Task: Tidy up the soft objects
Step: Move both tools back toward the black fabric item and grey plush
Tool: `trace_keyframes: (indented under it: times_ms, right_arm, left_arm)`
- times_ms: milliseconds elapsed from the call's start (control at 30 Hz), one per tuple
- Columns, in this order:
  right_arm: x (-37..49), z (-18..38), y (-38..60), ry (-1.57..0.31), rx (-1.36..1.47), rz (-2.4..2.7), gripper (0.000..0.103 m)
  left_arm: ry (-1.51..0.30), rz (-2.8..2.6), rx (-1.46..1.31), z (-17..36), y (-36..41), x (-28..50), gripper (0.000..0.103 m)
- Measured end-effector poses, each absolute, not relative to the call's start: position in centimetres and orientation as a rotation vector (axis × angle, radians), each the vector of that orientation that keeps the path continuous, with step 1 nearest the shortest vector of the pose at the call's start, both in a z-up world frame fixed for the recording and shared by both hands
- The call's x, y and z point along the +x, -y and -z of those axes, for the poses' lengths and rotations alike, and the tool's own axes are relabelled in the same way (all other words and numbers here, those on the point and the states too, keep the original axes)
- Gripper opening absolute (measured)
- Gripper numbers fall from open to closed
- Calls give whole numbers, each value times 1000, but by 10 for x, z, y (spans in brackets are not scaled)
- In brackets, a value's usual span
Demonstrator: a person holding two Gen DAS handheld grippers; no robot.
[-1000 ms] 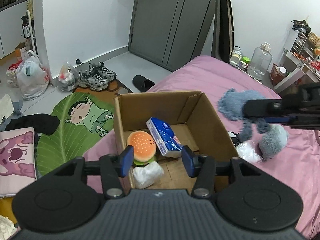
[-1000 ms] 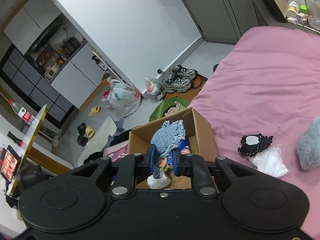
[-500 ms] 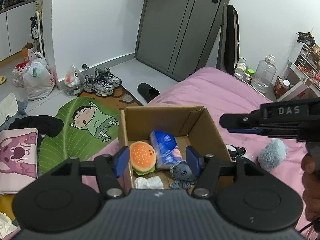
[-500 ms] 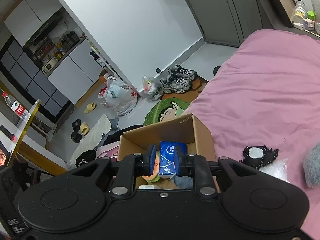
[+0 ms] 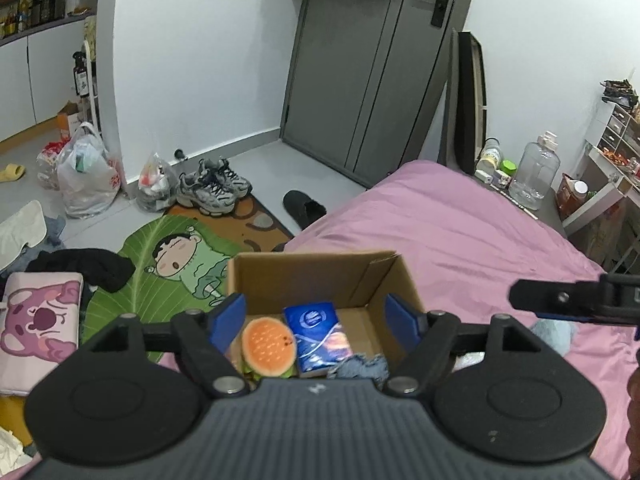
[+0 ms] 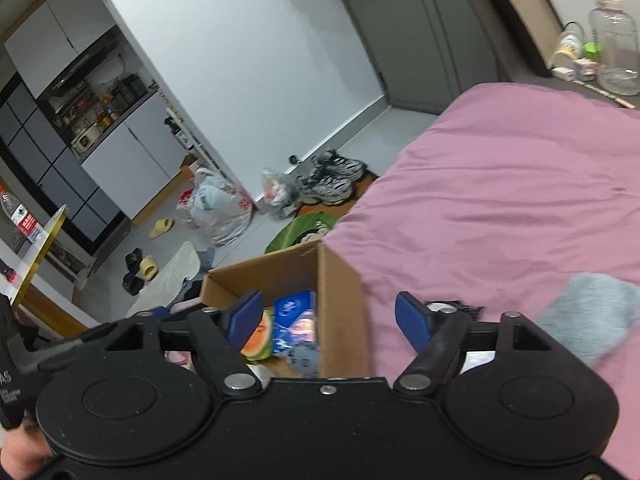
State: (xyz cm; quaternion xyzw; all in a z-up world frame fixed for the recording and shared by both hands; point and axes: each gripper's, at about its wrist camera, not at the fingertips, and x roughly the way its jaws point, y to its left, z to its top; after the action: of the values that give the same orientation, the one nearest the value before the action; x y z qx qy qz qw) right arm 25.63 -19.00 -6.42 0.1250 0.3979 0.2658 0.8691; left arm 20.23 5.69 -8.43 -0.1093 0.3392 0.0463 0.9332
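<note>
- Right wrist view: the right gripper (image 6: 328,316) is being seen with jaws just opened, empty; the blue knitted toy (image 6: 306,356), clamped a second ago, is now lying inside the box (image 6: 344,300).
- Left gripper (image 5: 316,320) jaws, also just opened wide and empty, are being held above the box.
- One soft thing is judged stowed; the grey plush (image 6: 588,312) beside the box is still waiting.

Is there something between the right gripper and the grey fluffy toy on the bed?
Nothing visible. The right gripper, open and empty, points at the box wall, and the grey fluffy toy lies on bare pink bed to its right. A small black item lies between them but low.

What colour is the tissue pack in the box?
Blue tissue pack, clearest in the left wrist view.
</note>
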Motion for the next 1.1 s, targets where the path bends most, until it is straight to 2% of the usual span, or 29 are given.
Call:
trace_keyframes:
  times_ms: [100, 200, 767, 1100]
  right_arm:
    - [254, 61, 207, -819, 268, -529, 82]
    - [253, 61, 222, -820, 276, -499, 83]
    - [252, 91, 296, -832, 336, -369, 86]
    - [255, 126, 339, -876, 402, -305, 84]
  left_arm:
    - [-683, -86, -223, 79, -47, 206, 77]
    - [-683, -81, -231, 76, -36, 210, 77]
    - [-693, 6, -230, 74, 29, 229, 77]
    - [-733, 101, -171, 95, 78, 243, 77]
